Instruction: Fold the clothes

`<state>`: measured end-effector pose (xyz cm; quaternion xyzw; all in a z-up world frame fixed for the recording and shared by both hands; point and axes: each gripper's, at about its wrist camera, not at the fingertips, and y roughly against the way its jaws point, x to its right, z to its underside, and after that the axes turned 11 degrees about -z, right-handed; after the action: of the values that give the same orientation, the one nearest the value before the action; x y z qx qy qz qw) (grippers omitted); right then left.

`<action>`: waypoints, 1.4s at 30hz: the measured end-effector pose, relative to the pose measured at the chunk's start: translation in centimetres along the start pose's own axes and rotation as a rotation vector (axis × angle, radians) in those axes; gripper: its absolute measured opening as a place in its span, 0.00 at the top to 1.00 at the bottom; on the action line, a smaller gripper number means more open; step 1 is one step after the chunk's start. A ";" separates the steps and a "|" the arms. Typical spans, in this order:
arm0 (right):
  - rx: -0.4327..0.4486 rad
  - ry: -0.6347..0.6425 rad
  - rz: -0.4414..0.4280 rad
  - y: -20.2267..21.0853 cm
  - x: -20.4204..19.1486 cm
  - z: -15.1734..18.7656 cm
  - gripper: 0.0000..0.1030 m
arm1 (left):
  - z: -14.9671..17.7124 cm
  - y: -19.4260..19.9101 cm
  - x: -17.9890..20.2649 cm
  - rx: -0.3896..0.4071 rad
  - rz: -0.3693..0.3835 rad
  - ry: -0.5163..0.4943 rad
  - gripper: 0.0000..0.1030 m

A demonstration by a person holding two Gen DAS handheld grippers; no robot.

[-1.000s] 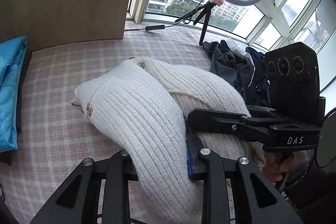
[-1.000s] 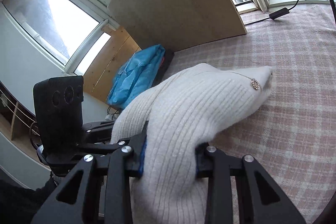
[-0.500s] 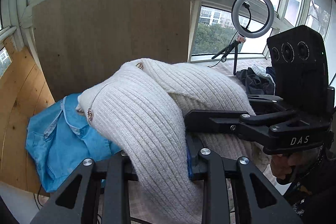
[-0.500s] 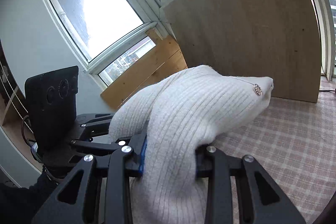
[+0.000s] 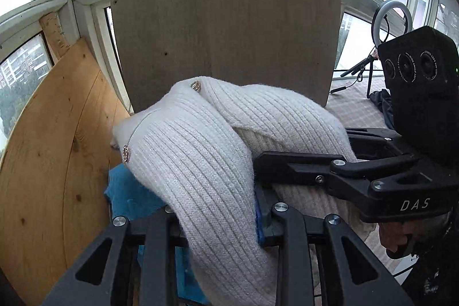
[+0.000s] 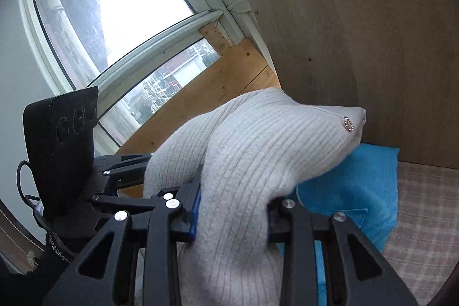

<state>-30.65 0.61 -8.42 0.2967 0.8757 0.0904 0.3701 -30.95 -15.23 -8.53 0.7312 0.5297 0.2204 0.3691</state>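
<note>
A folded cream ribbed knit cardigan (image 5: 200, 162) with small gold buttons is held up in the air between both grippers. My left gripper (image 5: 215, 222) is shut on one side of the bundle. My right gripper (image 6: 232, 220) is shut on the other side of the cardigan (image 6: 258, 151). The right gripper (image 5: 358, 174) also appears in the left wrist view, clamped on the knit at the right. The left gripper (image 6: 114, 179) shows at the left of the right wrist view. Below the cardigan lies a blue garment (image 6: 358, 185), also seen as blue garment (image 5: 134, 197).
A brown board (image 5: 223, 33) stands upright behind the cardigan, with a light wooden panel (image 5: 51, 148) at its left. The checked pink surface (image 6: 424, 220) lies at the right. A ring light on a tripod (image 5: 390, 19) and dark clothes (image 5: 381, 102) sit far right by the windows.
Both grippers have swung left with the cardigan, from over the checked surface toward the blue garment and the wooden panels. Their hold on the knit is unchanged.
</note>
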 end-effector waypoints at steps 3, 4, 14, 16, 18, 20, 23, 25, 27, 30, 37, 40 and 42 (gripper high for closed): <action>-0.083 -0.073 0.028 -2.7 2.6 2.2 0.70 | 2.9 -3.0 -1.2 -0.082 0.012 0.036 0.73; -0.108 -0.096 0.033 -3.2 3.3 3.0 0.70 | 3.9 -4.0 -1.5 -0.109 0.016 0.047 0.73; -0.294 -0.193 0.083 -1.3 5.5 5.0 0.62 | 7.7 -2.4 -4.0 -0.156 -0.020 0.151 0.59; -0.290 -0.119 0.100 0.6 4.1 4.8 0.62 | 8.1 -1.0 -3.7 -0.134 -0.042 0.142 0.58; -0.264 -0.061 0.105 2.9 2.7 4.4 0.61 | 8.4 0.5 -3.6 -0.115 -0.056 0.144 0.57; -0.231 -0.015 0.109 4.4 1.7 3.4 0.59 | 8.6 1.7 -3.4 -0.093 -0.075 0.132 0.54; -0.213 0.054 0.129 4.6 0.9 1.9 0.58 | 8.7 3.1 -3.4 -0.079 -0.073 0.142 0.50; -0.208 0.089 0.142 3.3 0.6 0.7 0.58 | 8.3 4.2 -4.2 -0.052 -0.069 0.143 0.50; -0.226 0.117 0.140 1.4 0.7 0.4 0.59 | 7.8 5.0 -4.3 -0.013 -0.053 0.147 0.50; -0.269 0.133 0.153 -1.4 1.7 0.3 0.77 | 7.2 2.2 -3.6 -0.038 -0.039 0.129 0.50; -0.418 0.061 0.237 -5.9 7.5 2.7 0.78 | 7.2 -6.5 -2.4 -0.180 -0.061 0.090 0.50; -0.428 0.036 0.190 -5.4 7.8 2.4 0.78 | 6.5 -7.7 -2.5 -0.205 -0.075 0.099 0.49; -0.392 0.058 0.163 -3.8 6.6 1.5 0.77 | 5.2 -7.0 -2.8 -0.184 -0.070 0.115 0.51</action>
<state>-34.99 1.33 -14.85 0.2861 0.8247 0.2971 0.3870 -32.49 -18.32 -16.98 0.6614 0.5528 0.2966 0.4110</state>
